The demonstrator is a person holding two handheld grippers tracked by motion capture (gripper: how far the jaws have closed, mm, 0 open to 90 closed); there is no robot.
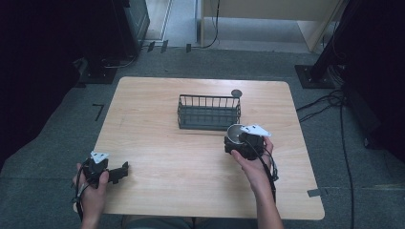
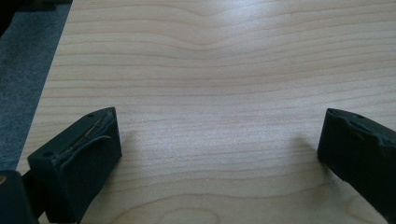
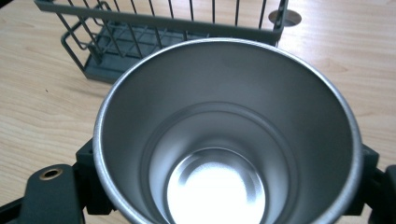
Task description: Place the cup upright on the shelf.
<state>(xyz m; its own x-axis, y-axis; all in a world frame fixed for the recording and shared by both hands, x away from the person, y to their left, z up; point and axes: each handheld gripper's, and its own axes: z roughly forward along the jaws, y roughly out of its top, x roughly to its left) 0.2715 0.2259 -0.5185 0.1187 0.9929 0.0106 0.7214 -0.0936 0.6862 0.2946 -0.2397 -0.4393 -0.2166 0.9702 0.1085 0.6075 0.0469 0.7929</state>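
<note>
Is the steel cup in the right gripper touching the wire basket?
Apart. In the right gripper view, bare table shows between the steel cup and the wire basket. The high view agrees: the cup sits just in front.

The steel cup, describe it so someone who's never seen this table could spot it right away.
On the wooden table, find the dark wire basket near the middle. Just in front of its right end, the right gripper holds the steel cup, its open mouth facing the basket. It is the one shiny, round, silver thing here; the basket and grippers are dark.
</note>
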